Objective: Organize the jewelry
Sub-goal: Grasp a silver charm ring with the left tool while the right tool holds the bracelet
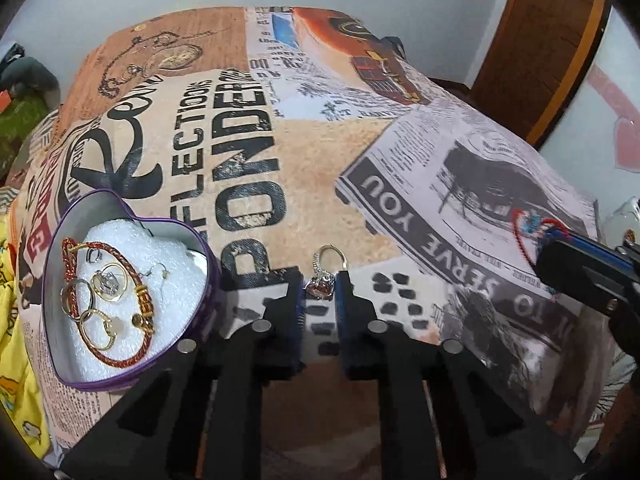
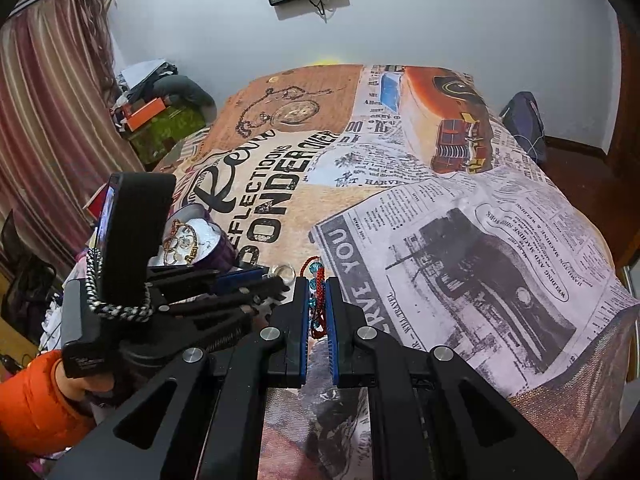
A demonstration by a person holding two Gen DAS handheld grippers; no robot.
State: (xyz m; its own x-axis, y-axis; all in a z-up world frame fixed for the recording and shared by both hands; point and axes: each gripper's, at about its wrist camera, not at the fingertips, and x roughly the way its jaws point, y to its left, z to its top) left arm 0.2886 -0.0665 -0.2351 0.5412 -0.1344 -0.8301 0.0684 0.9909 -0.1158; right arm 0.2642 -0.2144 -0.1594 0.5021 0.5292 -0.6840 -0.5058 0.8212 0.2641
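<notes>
A purple heart-shaped tin [image 1: 208, 280] with white foam sits on the printed cloth at the left; it holds a red braided bracelet [image 1: 120, 360], several gold and silver rings and an earring. My left gripper [image 1: 319, 284] is shut on a ring with a red stone [image 1: 320, 283], its band sticking up, just right of the tin. My right gripper [image 2: 317, 292] is shut on a red cord bracelet with blue beads [image 2: 316, 270]; it also shows at the right of the left wrist view [image 1: 536, 228]. The tin also shows in the right wrist view [image 2: 224, 250], behind the left gripper [image 2: 286, 276].
A table under a newspaper-print cloth [image 1: 320, 152] fills both views. A yellow fabric [image 1: 16, 360] lies left of the table. A cluttered corner with a curtain [image 2: 48, 128] is at the far left, a dark bag [image 2: 524, 124] at the far right edge.
</notes>
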